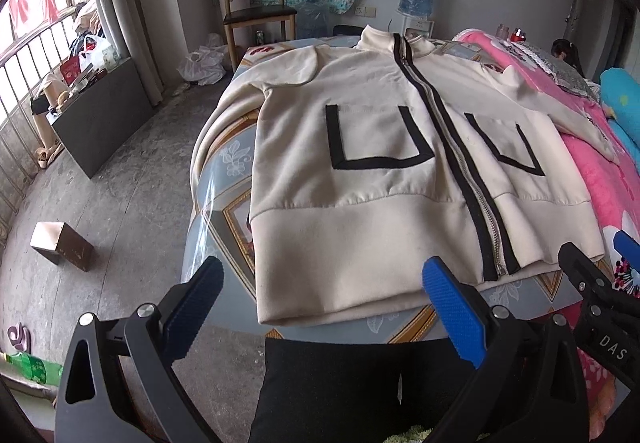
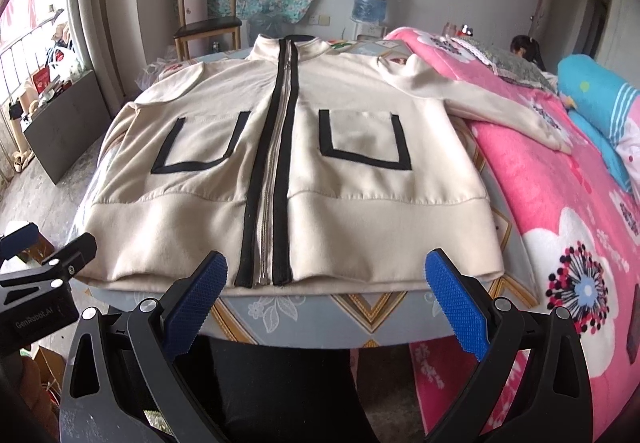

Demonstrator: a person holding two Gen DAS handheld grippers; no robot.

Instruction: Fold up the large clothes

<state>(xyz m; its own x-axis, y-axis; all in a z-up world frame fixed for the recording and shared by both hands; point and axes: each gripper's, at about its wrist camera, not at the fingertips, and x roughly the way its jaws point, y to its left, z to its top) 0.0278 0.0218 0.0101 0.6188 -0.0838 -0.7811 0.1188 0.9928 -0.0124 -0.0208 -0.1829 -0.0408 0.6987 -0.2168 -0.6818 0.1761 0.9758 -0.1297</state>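
While both grippers [image 1: 320,307] [image 2: 326,289] gape empty before the jacket [image 2: 288,163], only the left view shows a box [image 1: 62,246] — floor-bound.

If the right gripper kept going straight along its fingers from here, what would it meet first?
Most likely the bottom hem of the cream jacket, close to the lower end of its zipper. The right gripper is open and holds nothing, and the hem lies between its fingers. Depth is hard to judge through the fisheye.
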